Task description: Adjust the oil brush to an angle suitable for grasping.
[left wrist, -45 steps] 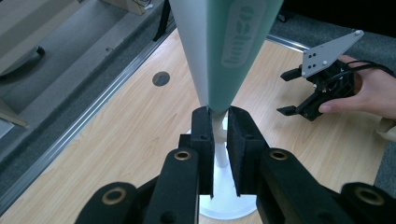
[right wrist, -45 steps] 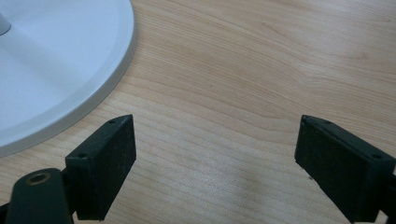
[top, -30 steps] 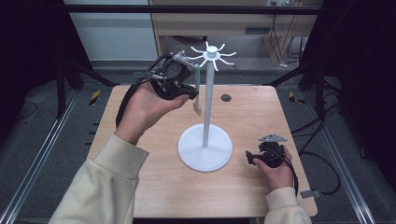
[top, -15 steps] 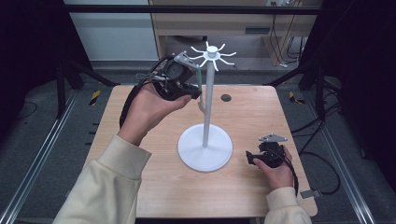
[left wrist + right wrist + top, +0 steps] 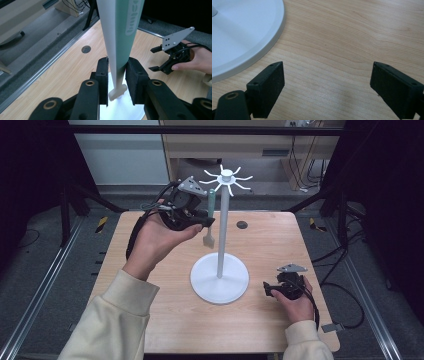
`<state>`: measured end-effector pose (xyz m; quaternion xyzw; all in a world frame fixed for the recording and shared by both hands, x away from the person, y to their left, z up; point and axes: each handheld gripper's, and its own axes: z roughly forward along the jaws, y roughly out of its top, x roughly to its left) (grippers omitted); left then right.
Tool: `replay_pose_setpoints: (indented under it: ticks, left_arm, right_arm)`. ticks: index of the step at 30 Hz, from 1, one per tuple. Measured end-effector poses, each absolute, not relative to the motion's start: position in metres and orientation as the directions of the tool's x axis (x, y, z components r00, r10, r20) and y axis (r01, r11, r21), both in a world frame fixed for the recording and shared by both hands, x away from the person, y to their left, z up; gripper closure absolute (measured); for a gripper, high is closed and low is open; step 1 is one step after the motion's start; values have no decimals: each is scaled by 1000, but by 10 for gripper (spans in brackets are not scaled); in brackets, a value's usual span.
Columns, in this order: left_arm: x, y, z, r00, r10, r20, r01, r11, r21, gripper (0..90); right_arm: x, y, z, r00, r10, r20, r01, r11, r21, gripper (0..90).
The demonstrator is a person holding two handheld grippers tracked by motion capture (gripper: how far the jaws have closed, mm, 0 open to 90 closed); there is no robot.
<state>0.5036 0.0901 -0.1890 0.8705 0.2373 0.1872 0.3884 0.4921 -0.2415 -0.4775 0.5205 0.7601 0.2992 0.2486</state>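
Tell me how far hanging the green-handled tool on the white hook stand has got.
Done: the green-and-white handled tool hangs at a hook of the white pole stand. In hand: the left hand-held gripper has just been opening, the handle between its jaws. Left: pulling clear. The right hand-held gripper rests open on the wooden table.

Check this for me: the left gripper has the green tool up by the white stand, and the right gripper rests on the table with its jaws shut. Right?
Not quite. The right gripper rests on the table with its jaws wide open, as the right gripper view shows. The rest holds: the left gripper has the green tool by the white stand.
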Motion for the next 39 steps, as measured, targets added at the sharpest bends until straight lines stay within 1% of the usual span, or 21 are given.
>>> replay_pose_setpoints:
  ticks: [4,9,13,18,20,28,31,39]
  left_arm:
    - [500,95,-190,813,565,142,254,-564,786,674]
    - [494,101,-193,808,572,144,234,-536,811,570]
    - [490,106,-199,800,579,156,218,-523,824,439]
    - [483,113,-205,790,589,169,200,-508,837,252]
    - [480,117,-208,782,598,175,196,-502,842,194]
    - [470,133,-222,769,613,183,179,-481,858,88]
    - [466,140,-230,770,607,196,158,-480,863,64]
    - [455,156,-256,753,623,213,157,-485,860,48]
  right_arm:
    - [491,-241,-477,-334,940,-70,641,281,715,127]
    - [489,-239,-476,-335,940,-71,637,281,718,127]
    - [489,-238,-476,-339,938,-74,630,285,723,126]
    - [489,-237,-476,-337,939,-72,633,283,721,126]
    - [489,-237,-476,-338,938,-73,633,284,721,126]
    - [489,-237,-476,-340,937,-82,629,291,721,125]
    - [489,-236,-475,-338,938,-82,629,290,721,125]
    - [489,-235,-475,-341,936,-88,626,296,721,119]
